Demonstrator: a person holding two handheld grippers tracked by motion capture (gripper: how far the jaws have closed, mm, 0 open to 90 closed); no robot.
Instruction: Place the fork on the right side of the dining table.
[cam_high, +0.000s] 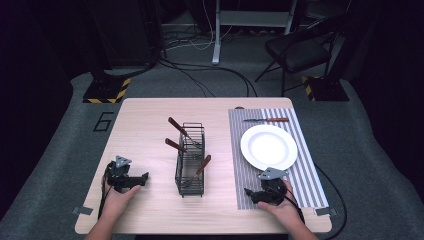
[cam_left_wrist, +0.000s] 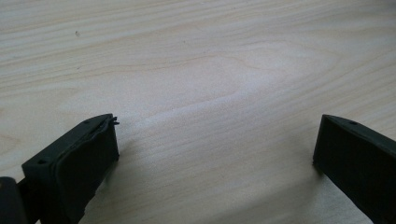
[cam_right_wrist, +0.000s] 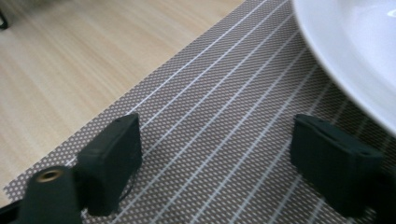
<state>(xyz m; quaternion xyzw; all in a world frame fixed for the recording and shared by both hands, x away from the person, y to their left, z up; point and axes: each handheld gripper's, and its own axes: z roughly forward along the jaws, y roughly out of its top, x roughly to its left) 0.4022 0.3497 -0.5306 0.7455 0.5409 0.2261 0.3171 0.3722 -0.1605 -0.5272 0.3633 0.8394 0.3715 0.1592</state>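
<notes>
A black wire caddy (cam_high: 190, 157) stands mid-table with three wooden-handled utensils (cam_high: 177, 127) sticking out of it. On the striped placemat (cam_high: 300, 170) to the right lies a white plate (cam_high: 268, 146), with a wooden-handled knife (cam_high: 267, 120) beyond it. My left gripper (cam_high: 145, 177) rests on the wood left of the caddy, open, with bare table (cam_left_wrist: 210, 93) between its jaws. My right gripper (cam_high: 247, 192) rests on the placemat's near left corner, open and empty, over the mat (cam_right_wrist: 219, 135) with the plate rim (cam_right_wrist: 345, 60) at its right.
The table's front edge (cam_high: 200, 231) runs just under both hands. A folding chair (cam_high: 300, 50), cables and hazard-striped stand bases (cam_high: 106, 92) sit on the floor beyond the table. Bare wood lies between the left gripper and the caddy.
</notes>
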